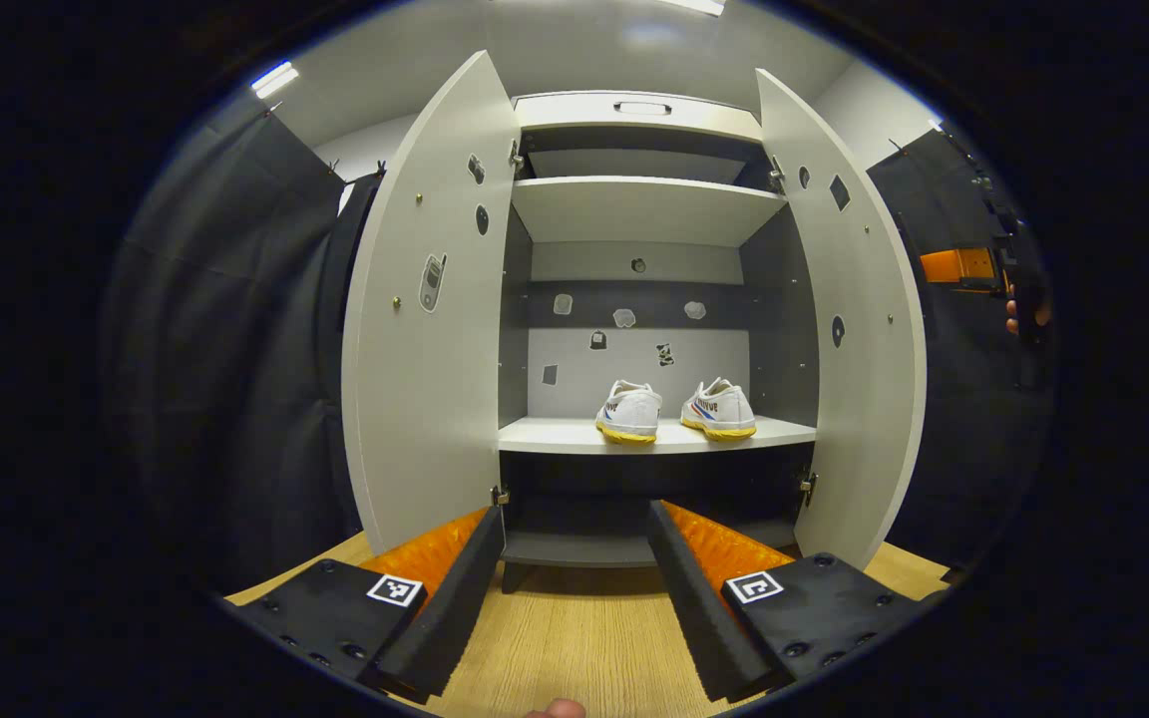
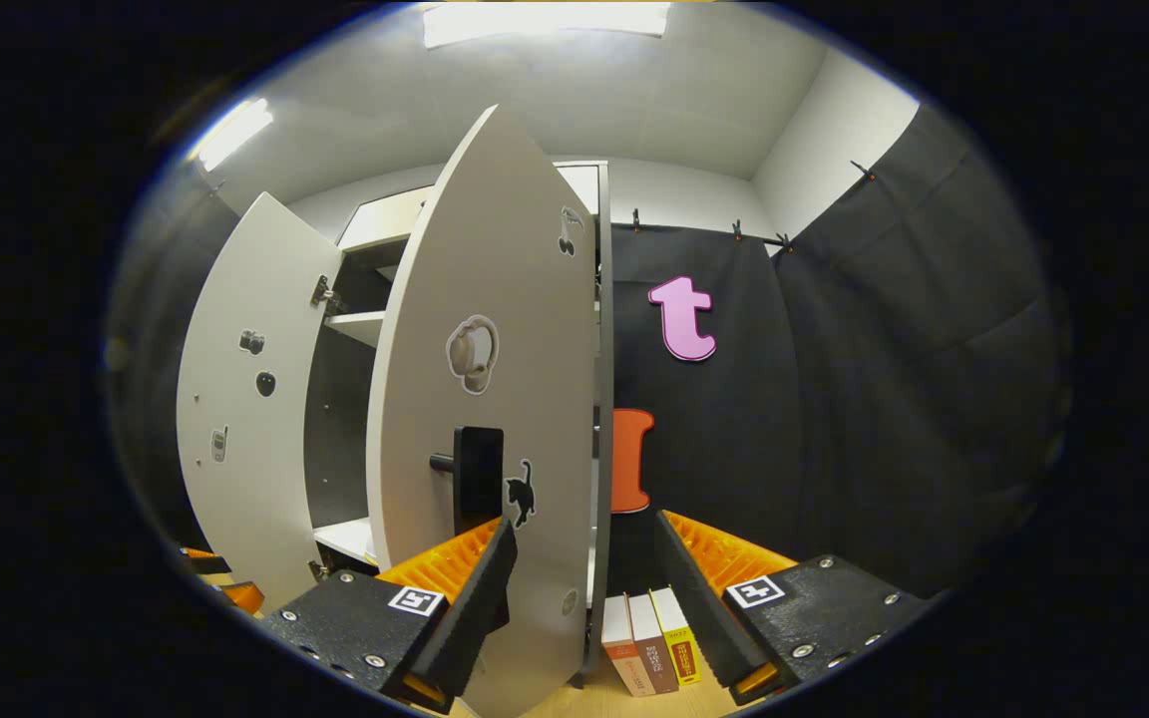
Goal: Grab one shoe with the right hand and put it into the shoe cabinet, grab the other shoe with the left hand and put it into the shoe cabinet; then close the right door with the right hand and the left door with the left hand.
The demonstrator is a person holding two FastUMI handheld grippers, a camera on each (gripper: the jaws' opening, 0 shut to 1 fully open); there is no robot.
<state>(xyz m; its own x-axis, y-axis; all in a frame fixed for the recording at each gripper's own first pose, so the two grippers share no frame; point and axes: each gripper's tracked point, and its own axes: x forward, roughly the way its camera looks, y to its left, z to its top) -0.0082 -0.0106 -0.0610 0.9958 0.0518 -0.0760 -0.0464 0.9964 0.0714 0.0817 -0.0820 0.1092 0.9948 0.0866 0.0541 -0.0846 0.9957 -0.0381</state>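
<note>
Right gripper view: open right claw point(image 2: 579, 558) straddles right door point(image 2: 495, 399) edge.

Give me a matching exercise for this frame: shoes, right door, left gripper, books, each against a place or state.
Things:
1. shoes
2. right door
3. left gripper
4. books

Places or states:
A. open, holding nothing
B. standing on the floor beside the cabinet
C. side by side on a cabinet shelf
D. swung open, handle near the right gripper

Pairs: 1-C, 2-D, 3-A, 4-B
</note>
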